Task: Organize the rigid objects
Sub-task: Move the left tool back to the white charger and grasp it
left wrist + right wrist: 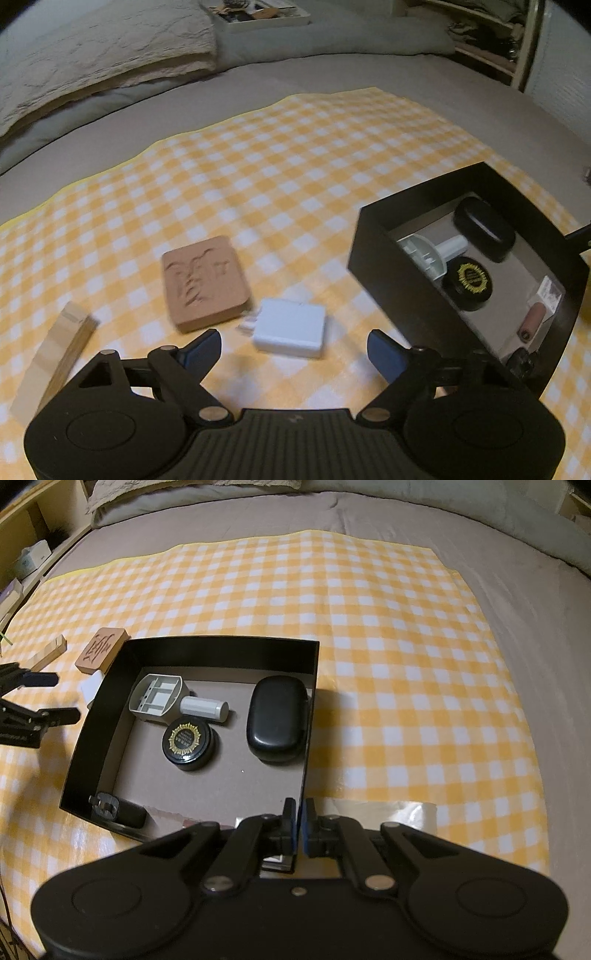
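A black open box sits on the yellow checked cloth. Inside lie a black oval case, a round black tin with a gold emblem, a grey plastic part with a cylinder and a black plug adapter. My right gripper is shut on the box's near right wall. My left gripper is open just above a white charger. Beside the charger lie a carved terracotta block and a pale wooden block. The box also shows in the left wrist view.
The cloth lies on a grey bed with pillows at the back. A clear tape strip holds the cloth's near edge. Shelves stand to the left of the bed. My left gripper shows at the left of the right wrist view.
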The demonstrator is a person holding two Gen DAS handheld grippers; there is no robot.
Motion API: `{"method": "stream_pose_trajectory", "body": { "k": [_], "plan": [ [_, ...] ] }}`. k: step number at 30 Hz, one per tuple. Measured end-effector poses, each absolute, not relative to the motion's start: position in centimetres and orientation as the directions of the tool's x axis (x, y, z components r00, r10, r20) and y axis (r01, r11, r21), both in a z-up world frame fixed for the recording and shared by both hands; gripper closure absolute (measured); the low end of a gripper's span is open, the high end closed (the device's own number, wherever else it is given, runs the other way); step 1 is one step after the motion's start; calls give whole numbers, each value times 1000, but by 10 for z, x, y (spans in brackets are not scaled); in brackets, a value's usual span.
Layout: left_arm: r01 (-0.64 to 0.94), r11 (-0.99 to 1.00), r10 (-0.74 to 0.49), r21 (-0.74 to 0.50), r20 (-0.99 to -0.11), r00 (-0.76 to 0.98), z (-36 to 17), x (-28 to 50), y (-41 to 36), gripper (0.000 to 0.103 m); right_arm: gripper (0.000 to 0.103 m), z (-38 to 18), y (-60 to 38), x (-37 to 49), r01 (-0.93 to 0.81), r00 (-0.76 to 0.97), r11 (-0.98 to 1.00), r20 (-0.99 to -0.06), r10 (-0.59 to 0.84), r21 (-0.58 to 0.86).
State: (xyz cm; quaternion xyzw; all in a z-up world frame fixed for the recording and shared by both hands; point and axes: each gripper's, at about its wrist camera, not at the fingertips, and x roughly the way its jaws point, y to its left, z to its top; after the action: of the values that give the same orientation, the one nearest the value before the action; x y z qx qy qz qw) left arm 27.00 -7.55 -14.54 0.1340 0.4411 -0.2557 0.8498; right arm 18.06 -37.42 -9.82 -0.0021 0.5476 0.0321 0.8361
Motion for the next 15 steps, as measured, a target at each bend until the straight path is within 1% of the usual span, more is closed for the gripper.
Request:
{"method": "stream_pose_trajectory", "body": {
  "k": [1, 3, 4, 9, 14, 15],
  "plan": [
    [559, 829, -322, 1, -816, 479, -147, 271, -78, 18, 99, -99, -374, 181, -59, 396, 998, -917, 53, 32],
    [570, 821, -320, 12, -818, 478, -151, 275, -84, 24, 99, -99, -373, 182, -65, 395, 997, -917, 52, 29],
    [574, 819, -314, 20, -821, 477, -154, 276, -87, 25, 99, -99, -373, 182, -69, 395, 997, -917, 52, 27],
    [599, 798, -278, 62, -845, 457, -166, 285, -95, 39, 98, -100, -372, 183, -84, 391, 996, -919, 55, 24],
    [578, 813, -265, 69, -841, 473, -167, 291, -94, 43, 98, -102, -374, 183, -92, 385, 995, -921, 63, 30],
    [576, 815, -263, 70, -840, 475, -167, 291, -93, 46, 98, -102, -374, 183, -92, 383, 995, -922, 64, 31]
  ]
}}
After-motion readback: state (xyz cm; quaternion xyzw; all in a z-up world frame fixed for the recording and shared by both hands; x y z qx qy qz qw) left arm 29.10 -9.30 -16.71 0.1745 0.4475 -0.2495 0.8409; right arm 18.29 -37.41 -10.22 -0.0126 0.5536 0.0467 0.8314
